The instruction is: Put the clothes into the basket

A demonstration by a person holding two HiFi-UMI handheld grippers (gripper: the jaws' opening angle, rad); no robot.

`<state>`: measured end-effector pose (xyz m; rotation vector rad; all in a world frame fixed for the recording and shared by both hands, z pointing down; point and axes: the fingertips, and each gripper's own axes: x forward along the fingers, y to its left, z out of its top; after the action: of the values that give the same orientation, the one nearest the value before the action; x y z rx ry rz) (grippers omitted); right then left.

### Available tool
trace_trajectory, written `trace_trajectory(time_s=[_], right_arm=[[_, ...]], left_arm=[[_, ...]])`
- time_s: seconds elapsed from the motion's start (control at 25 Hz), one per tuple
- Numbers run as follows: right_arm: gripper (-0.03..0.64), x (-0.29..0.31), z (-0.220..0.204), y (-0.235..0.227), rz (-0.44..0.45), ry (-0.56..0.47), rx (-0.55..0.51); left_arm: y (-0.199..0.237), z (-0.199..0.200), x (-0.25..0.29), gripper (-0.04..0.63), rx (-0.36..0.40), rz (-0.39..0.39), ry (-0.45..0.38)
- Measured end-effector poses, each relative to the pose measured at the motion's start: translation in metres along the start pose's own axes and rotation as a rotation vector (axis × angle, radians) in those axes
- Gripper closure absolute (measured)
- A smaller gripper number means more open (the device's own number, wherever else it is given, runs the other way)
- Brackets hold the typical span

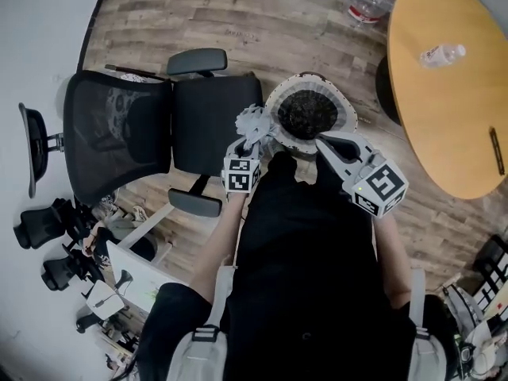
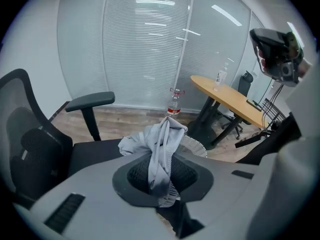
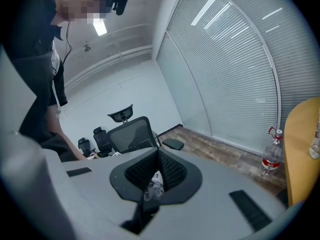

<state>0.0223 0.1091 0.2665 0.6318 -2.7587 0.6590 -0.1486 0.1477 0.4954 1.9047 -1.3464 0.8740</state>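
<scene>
Two moves: swing cloth (image 2: pixel 161 139), pinched in left gripper (image 2: pixel 160 170), from just beside rim to over basket (image 2: pixel 195 146), then release low. Keep right gripper (image 3: pixel 156 170), pressed together and seemingly empty, clear.

An office: a mesh swivel chair (image 1: pixel 151 129), an oval table (image 1: pixel 452 109), blinds (image 2: pixel 145 44) behind glass walls, and spare chairs (image 1: pixel 44 225) against a wall.

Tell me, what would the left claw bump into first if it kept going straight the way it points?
Probably the rim of the white basket, just beyond the grey garment that the left claw is pinching. The black chair seat lies close on its left, and depth is hard to judge.
</scene>
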Motion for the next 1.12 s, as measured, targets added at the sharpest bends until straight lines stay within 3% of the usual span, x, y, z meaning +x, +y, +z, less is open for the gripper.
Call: trace_trajectory(time_s=[0.24,0.4,0.68,1.12], right_arm=[[0.600,-0.024,0.001,-0.033,0.016,-0.011,0.007],[0.600,-0.034,-0.002,-0.051,0.054,0.009,-0.034],[0.600,-0.033,-0.015,-0.082,0.074,0.026,0.001],[0.600,-0.025,-0.066,-0.128,0.082,0.077,0.077]], left_arm=[[-0.050,0.034,0.016,0.525,0.017,-0.038,-0.026],[-0.081,0.049,0.036,0.525,0.033,-0.064,-0.012],[-0.114,0.069,0.073,0.525,0.075,-0.100,0.012],[-0.128,0.050,0.155,0.525,0.086,-0.116,0.077]])
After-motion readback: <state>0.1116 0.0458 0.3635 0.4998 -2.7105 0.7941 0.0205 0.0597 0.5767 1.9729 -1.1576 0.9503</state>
